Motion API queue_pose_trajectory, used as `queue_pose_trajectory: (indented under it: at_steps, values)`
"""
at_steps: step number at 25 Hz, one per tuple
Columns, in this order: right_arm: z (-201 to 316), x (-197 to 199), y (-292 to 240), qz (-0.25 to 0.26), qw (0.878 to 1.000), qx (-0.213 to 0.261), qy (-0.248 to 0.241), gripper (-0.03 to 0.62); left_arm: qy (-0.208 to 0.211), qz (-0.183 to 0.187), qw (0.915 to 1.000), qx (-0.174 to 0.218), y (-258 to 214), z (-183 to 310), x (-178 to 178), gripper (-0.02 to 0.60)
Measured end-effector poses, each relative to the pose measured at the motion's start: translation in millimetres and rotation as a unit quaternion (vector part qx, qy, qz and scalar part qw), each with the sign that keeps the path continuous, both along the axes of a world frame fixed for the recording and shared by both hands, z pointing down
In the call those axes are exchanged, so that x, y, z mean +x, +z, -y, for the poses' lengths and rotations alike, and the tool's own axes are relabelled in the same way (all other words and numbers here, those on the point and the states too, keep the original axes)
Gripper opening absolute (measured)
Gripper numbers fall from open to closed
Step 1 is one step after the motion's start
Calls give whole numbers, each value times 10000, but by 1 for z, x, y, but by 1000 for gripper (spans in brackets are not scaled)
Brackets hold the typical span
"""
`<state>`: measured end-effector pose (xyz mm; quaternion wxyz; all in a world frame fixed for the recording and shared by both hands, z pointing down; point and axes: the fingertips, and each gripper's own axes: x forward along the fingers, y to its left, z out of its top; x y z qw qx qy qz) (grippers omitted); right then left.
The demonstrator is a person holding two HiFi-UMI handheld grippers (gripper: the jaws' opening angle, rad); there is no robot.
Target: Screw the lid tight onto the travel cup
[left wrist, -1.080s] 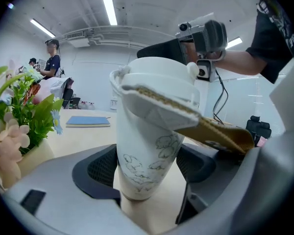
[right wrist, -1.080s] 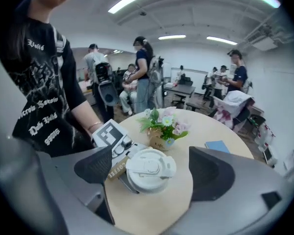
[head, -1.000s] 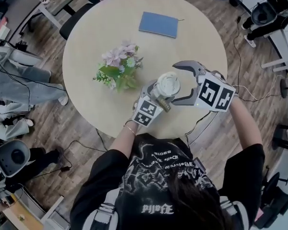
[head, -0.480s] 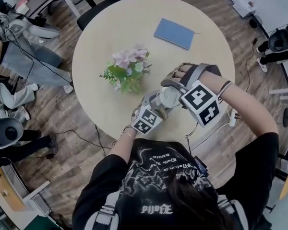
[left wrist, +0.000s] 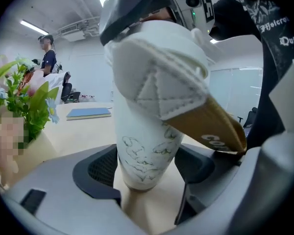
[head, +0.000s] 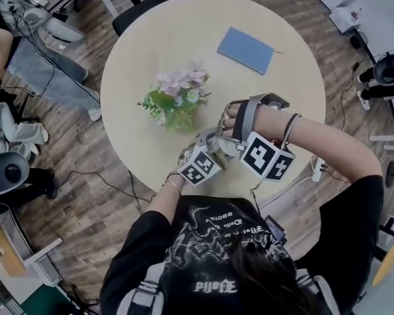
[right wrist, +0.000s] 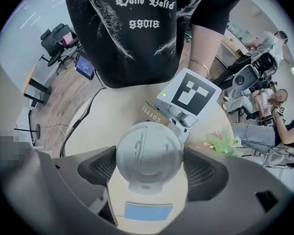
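A white travel cup (left wrist: 146, 148) with line drawings stands on the round table (head: 151, 38) near its front edge. My left gripper (left wrist: 148, 176) is shut on the cup's lower body, with its marker cube (head: 197, 166) at the cup's near side. A brown "COFFEE" sleeve (left wrist: 213, 129) hangs from the cup's side. My right gripper (right wrist: 149, 163) points down over the cup. The grey domed lid (right wrist: 148, 153) sits between its pads. Those jaws are closing in on the lid's rim, and I see no firm press. In the head view the hand and the right gripper (head: 228, 140) hide most of the cup.
A bunch of pink flowers with green leaves (head: 176, 98) stands just left of the cup. A blue notebook (head: 246, 49) lies at the far right of the table. Chairs, cables and seated people ring the table.
My right gripper swung in from the cup's right side, turned downward and came over the lid. The left gripper and the cup stayed put. The head view shifted a little.
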<state>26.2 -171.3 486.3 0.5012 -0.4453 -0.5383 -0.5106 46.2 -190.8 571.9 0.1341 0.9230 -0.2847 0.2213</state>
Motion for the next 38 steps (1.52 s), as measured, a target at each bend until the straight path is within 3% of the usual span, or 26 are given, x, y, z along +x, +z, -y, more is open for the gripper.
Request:
queue_pose_trajectory:
  at_steps: [4, 8, 16, 22, 31, 35, 38]
  values:
    - [1, -1, 1, -22, 9997, -169, 191, 434, -4, -24, 10000, 17, 1, 3, 2, 371]
    - [2, -3, 1, 12, 9948, -487, 891, 434, -20, 9, 10000, 9, 2, 5, 1, 377]
    - [4, -8, 1, 266, 9663, -881, 2403, 434, -40, 17, 10000, 10, 5, 5, 1, 377]
    - [7, -10, 1, 633, 9078, -1452, 3883, 433, -50, 19, 10000, -24, 6, 4, 2, 377]
    - [12, -14, -5, 1355, 8167, -1702, 5345, 433, -56, 74, 9999, -98, 3, 3, 3, 377]
    - [15, -15, -8, 1748, 7670, -1814, 5902, 433, -34, 124, 9998, -136, 3, 3, 2, 377]
    - [17, -17, -10, 2149, 7181, -1936, 6330, 431, -33, 131, 9998, -131, 3, 3, 2, 377]
